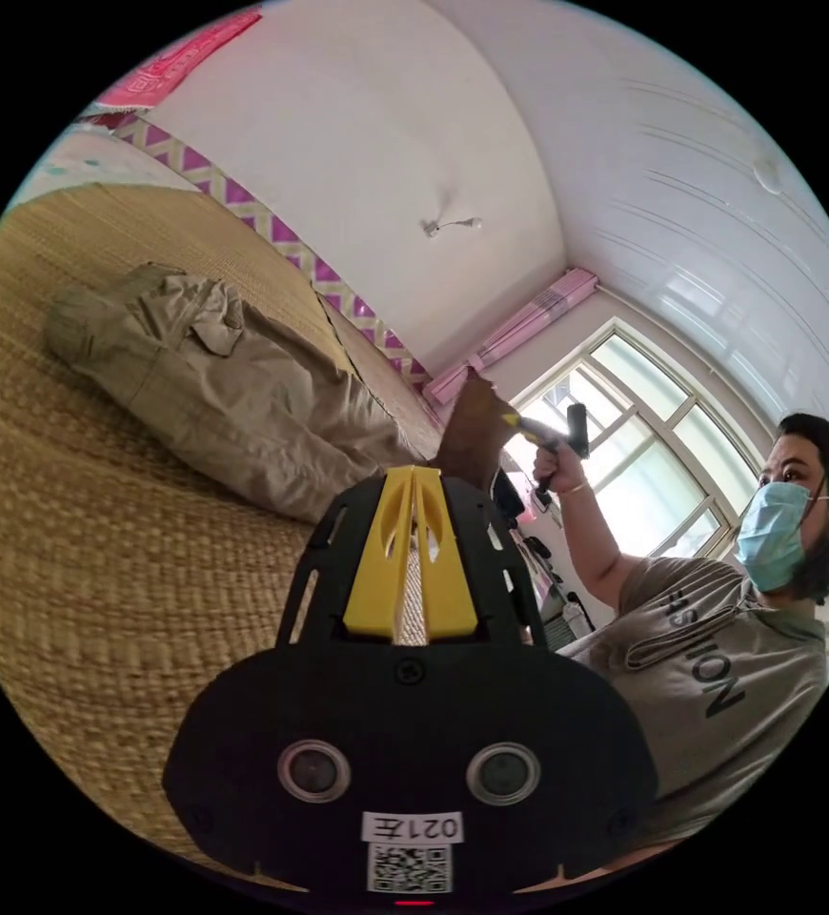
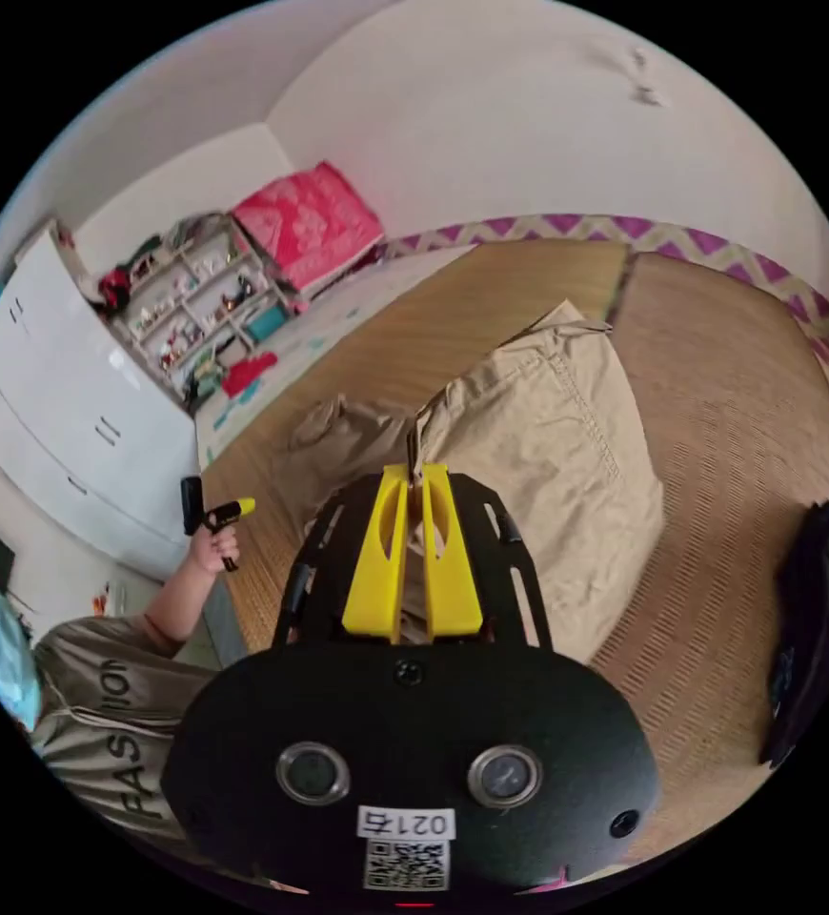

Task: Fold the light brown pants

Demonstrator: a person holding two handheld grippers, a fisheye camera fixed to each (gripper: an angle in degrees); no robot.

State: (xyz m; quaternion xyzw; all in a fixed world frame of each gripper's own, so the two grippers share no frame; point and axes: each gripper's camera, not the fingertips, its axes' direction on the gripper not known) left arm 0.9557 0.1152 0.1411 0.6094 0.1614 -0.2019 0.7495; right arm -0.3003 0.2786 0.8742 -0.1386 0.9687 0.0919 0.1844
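Observation:
The light brown pants [image 1: 224, 381] lie crumpled on a woven straw mat [image 1: 100, 572]. My left gripper [image 1: 413, 472] is held above the mat near the pants, its yellow jaws shut with nothing between them. A hand holds my right gripper [image 1: 513, 419] up in the air, with a corner of the pants' fabric [image 1: 476, 434] hanging from it. In the right gripper view, my right gripper [image 2: 416, 467] is shut on an edge of the pants [image 2: 548, 429], lifting that part off the mat. The left gripper [image 2: 241, 506] shows off to the left in a hand, holding nothing.
The straw mat [image 2: 719, 400] covers a raised platform with a purple zigzag border [image 2: 567, 225]. A dark garment [image 2: 815, 610] lies at the mat's right edge. A white cabinet [image 2: 62, 410], a cluttered shelf [image 2: 205, 305] and a pink quilt [image 2: 310, 224] stand beyond. The person [image 1: 710, 658] stands beside the platform, near a window [image 1: 643, 438].

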